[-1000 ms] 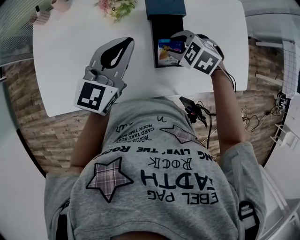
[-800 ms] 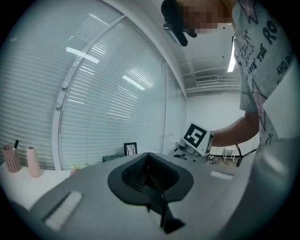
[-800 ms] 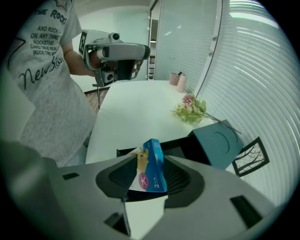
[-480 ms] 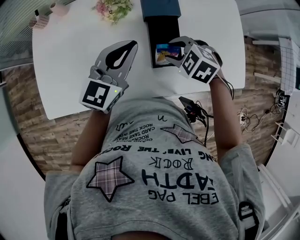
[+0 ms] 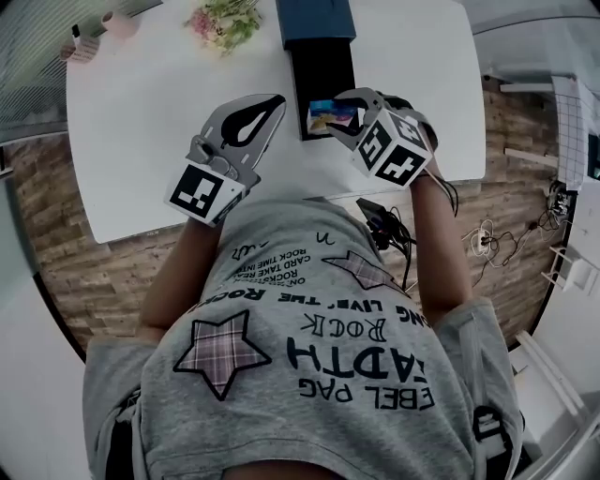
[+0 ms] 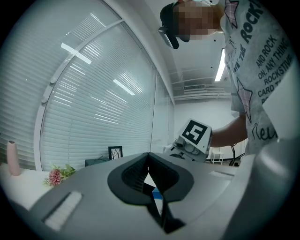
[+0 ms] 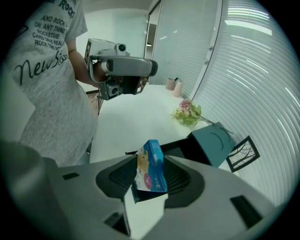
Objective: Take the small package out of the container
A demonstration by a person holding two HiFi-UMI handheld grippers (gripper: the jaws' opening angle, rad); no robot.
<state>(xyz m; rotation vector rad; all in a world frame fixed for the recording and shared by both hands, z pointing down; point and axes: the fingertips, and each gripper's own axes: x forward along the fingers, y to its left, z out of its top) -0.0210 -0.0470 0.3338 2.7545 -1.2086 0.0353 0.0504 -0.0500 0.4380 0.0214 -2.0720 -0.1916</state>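
A small blue package (image 7: 150, 168) with a colourful print sits between the pads of my right gripper (image 7: 149, 176), which is shut on it. In the head view the same package (image 5: 333, 113) shows just above the near end of the dark open container (image 5: 323, 70), with the right gripper (image 5: 352, 117) at its right side. My left gripper (image 5: 264, 111) hovers over the white table (image 5: 150, 112) left of the container, its jaws shut with nothing between them. In the left gripper view the left gripper (image 6: 149, 166) points toward the right gripper's marker cube (image 6: 194, 133).
The container's teal lid (image 5: 314, 19) lies at its far end. A bunch of pink flowers (image 5: 223, 21) lies at the back of the table, a small framed picture (image 7: 243, 152) stands behind the lid, and small pink vases (image 5: 117, 23) stand far left. The table's near edge runs just before my body.
The right gripper has lifted the package up from the container's near end, slightly left and back. The left gripper has drifted a little right, toward the container.
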